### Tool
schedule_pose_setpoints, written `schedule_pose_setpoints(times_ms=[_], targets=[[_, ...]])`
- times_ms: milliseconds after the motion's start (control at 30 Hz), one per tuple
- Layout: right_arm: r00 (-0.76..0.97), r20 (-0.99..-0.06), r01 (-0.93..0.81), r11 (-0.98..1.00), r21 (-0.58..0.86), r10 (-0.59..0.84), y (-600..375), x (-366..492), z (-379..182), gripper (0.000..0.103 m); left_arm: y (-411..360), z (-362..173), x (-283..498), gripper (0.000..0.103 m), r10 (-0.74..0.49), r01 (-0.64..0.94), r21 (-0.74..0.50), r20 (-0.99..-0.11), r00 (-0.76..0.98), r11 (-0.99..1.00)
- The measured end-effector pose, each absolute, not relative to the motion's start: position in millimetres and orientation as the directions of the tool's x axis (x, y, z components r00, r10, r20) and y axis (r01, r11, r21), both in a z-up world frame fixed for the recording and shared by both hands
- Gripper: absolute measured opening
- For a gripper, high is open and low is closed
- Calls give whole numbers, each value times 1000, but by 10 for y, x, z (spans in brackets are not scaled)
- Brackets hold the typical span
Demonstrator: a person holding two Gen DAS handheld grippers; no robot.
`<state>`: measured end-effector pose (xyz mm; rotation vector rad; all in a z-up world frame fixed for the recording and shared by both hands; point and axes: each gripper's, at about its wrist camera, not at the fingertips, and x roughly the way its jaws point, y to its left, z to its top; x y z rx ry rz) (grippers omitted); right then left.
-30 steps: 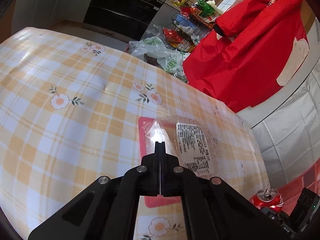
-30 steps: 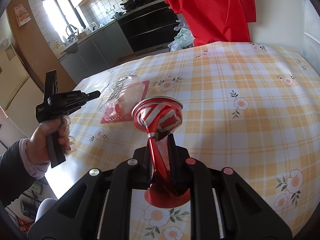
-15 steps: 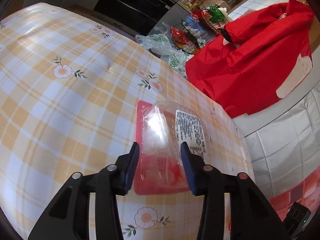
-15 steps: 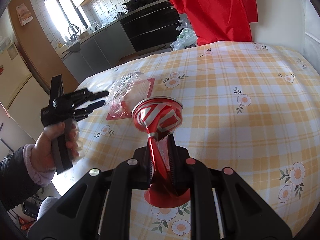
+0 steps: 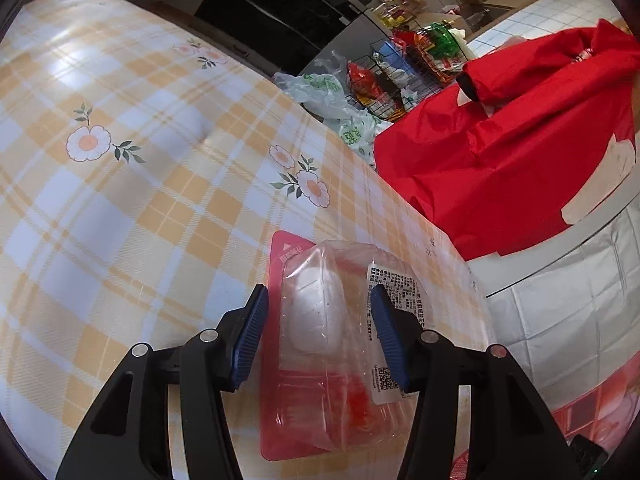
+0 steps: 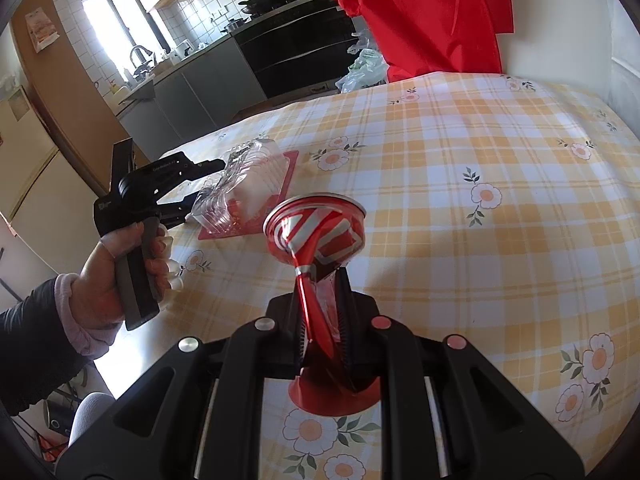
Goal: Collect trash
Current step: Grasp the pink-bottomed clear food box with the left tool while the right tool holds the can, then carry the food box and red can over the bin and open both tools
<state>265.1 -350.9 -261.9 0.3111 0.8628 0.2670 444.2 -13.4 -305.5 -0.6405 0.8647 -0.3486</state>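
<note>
A clear plastic blister pack on a red card (image 5: 320, 340) lies on the checked tablecloth (image 5: 120, 200). My left gripper (image 5: 318, 300) is open, its blue pads (image 5: 250, 328) on either side of the pack, apart from it. The pack also shows in the right wrist view (image 6: 248, 192), with the left gripper (image 6: 200, 188) at its near end. My right gripper (image 6: 324, 320) is shut on a crushed red soda can (image 6: 316, 240), held above the table.
A red cloth (image 5: 500, 140) hangs beyond the table's far edge. Plastic bags (image 5: 332, 100) and a wire rack of packets (image 5: 400, 68) stand on the floor. Kitchen counters and an oven (image 6: 296, 52) lie behind. The person's hand (image 6: 120, 272) holds the left gripper.
My left gripper has opened from shut and moved forward, so its fingers now straddle the blister pack. The right gripper still holds the can in the same place.
</note>
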Motion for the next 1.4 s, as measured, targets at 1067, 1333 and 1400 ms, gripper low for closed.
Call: schedule_pose_setpoints(times_ms=[1067,1333,1400], targets=[[699,-619,-132,915,380,358,-3378,1870,-1909,17,-18,-1965,2567,11,-626,358,-521,-553,550,775],[729,-578,-153,911,384,367,-3270,1357,-1578,17,212,-1536,1741,11,-605,399,-458,-545,580,795],[735,-569,-161,910,381,368,-3235,1233,-1509,17,238,-1463,1558,11,-607,407,-452,-542,581,794]])
